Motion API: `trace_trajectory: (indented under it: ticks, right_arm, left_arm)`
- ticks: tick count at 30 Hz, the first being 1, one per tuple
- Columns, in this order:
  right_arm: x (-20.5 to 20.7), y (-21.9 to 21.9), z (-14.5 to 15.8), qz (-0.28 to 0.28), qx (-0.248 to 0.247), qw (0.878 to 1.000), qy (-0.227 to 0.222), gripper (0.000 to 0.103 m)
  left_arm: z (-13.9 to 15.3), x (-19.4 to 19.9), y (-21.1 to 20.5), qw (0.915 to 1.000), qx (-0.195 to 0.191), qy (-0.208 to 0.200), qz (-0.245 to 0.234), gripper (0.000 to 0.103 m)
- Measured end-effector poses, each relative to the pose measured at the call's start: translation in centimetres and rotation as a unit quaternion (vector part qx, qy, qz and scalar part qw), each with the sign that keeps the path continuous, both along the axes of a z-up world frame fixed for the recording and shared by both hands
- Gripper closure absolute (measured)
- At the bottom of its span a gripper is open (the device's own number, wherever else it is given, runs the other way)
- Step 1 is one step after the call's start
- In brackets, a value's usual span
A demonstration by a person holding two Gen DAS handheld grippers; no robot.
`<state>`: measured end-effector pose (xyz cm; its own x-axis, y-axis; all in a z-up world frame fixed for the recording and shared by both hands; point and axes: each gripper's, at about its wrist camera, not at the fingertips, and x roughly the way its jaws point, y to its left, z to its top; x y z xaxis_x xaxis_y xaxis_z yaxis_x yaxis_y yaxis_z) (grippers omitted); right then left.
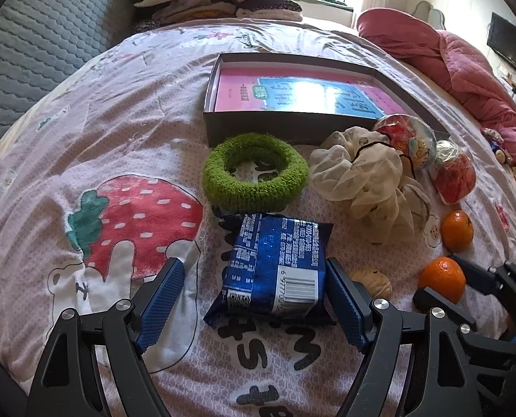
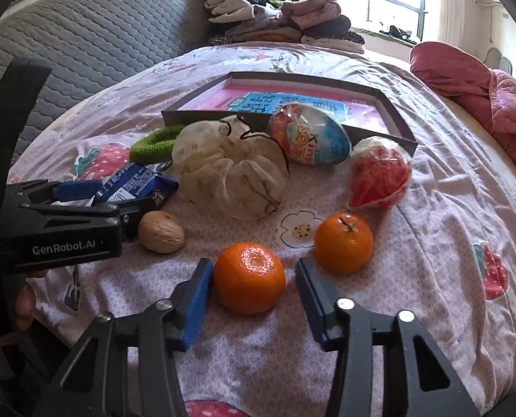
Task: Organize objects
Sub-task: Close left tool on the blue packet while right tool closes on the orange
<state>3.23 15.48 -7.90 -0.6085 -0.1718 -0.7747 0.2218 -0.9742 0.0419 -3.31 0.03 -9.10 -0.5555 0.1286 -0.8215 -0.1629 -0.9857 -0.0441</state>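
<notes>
Left tool (image 1: 254,290) straddles the blue packet (image 1: 275,271); right tool (image 2: 254,286) brackets a tangerine (image 2: 249,278), ungripped.

Bed sheet (image 1: 94,111) far left of the gray box (image 1: 258,128): open, nothing in the way. Near side crowded: green hair band (image 1: 256,179) touching box front, cream scrunchie (image 2: 230,170) just right of it, two wrapped eggs (image 2: 308,135) against the box wall. Walnut (image 2: 161,231) sits between the blue packet (image 1: 275,267) and near tangerine (image 2: 249,278); second tangerine (image 2: 343,243) just beyond. Clothes pile (image 2: 268,17) blocks the far edge
</notes>
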Motion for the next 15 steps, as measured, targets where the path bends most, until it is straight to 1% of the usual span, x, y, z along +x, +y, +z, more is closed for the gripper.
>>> trace_trajectory:
  ticks: [3, 6, 9, 10, 12, 13, 15]
  right_arm:
    - [-0.1, -0.2, -0.2, 0.006, 0.0, 1.0, 0.0, 0.062]
    - [0.0, -0.1, -0.2, 0.007, -0.004, 1.0, 0.001, 0.063]
    - [0.1, 0.1, -0.1, 0.008, -0.009, 1.0, 0.002, 0.063]
    - [0.2, 0.1, -0.1, 0.009, -0.009, 1.0, 0.003, 0.063]
    - [0.3, 0.0, 0.0, 0.012, -0.01, 1.0, 0.005, 0.063]
    - [0.3, -0.1, 0.1, 0.013, -0.01, 1.0, 0.006, 0.063]
    - [0.5, -0.1, 0.2, 0.016, -0.011, 1.0, 0.009, 0.063]
  left_arm:
    - [0.0, -0.1, 0.2, 1.0, -0.004, 0.003, 0.0, 0.021]
    - [0.0, -0.1, 0.5, 0.9999, -0.005, 0.006, -0.007, 0.03]
    - [-0.1, 0.1, 1.1, 0.9997, -0.014, 0.009, -0.018, 0.041]
    - [-0.1, 0.3, 1.2, 0.9996, -0.015, 0.011, -0.023, 0.046]
    - [0.1, 0.5, 1.5, 0.9993, -0.02, 0.015, -0.028, 0.048]
    - [0.1, 0.4, 1.3, 0.9994, -0.016, 0.014, -0.027, 0.05]
    - [0.2, 0.5, 1.0, 0.9996, -0.007, 0.013, -0.026, 0.05]
